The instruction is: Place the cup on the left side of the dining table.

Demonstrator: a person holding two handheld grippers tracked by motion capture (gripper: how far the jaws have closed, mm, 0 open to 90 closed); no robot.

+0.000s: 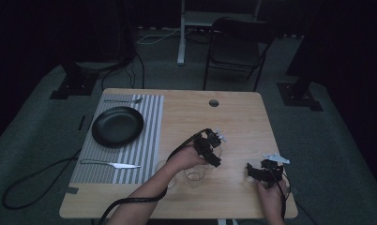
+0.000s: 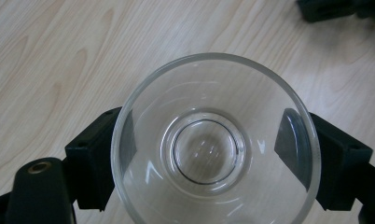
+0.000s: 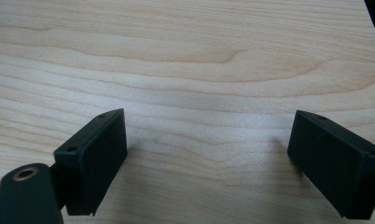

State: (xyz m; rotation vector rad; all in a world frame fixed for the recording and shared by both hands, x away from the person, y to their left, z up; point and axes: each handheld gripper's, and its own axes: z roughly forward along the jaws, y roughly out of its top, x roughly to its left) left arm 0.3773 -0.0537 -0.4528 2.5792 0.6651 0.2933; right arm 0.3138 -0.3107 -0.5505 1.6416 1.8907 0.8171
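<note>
Left tongs (image 2: 213, 149) straddle a clear glass (image 2: 216, 140) from above, one jaw at each side of the wall, seemingly pressed against it, so they look closed on it; whether the glass sits on the table (image 1: 233, 122) or is lifted slightly, cannot tell. In the high view these left tongs (image 1: 209, 149) are near the table's middle front, with glassware just below the hand: one clear glass (image 1: 195, 174) and what looks like a second glass (image 1: 164, 168) beside it, too dim to say which is gripped. Right tongs (image 3: 206, 154) are wide open, nothing between the jaws, bare wood ahead; in the high view the right tongs (image 1: 266, 169) rest near the front right edge. Risks: smooth round glass can slip or twist out of flat jaws if the squeeze is light; a hard squeeze could crack it; swinging it could knock the neighbouring glass. Containers: gripped glass is empty, base clearly visible through it; the black plate (image 1: 117, 126) on the striped placemat (image 1: 151, 140) at left looks empty too, knife (image 1: 112, 164) and fork (image 1: 123, 100) lying beside it.
</note>
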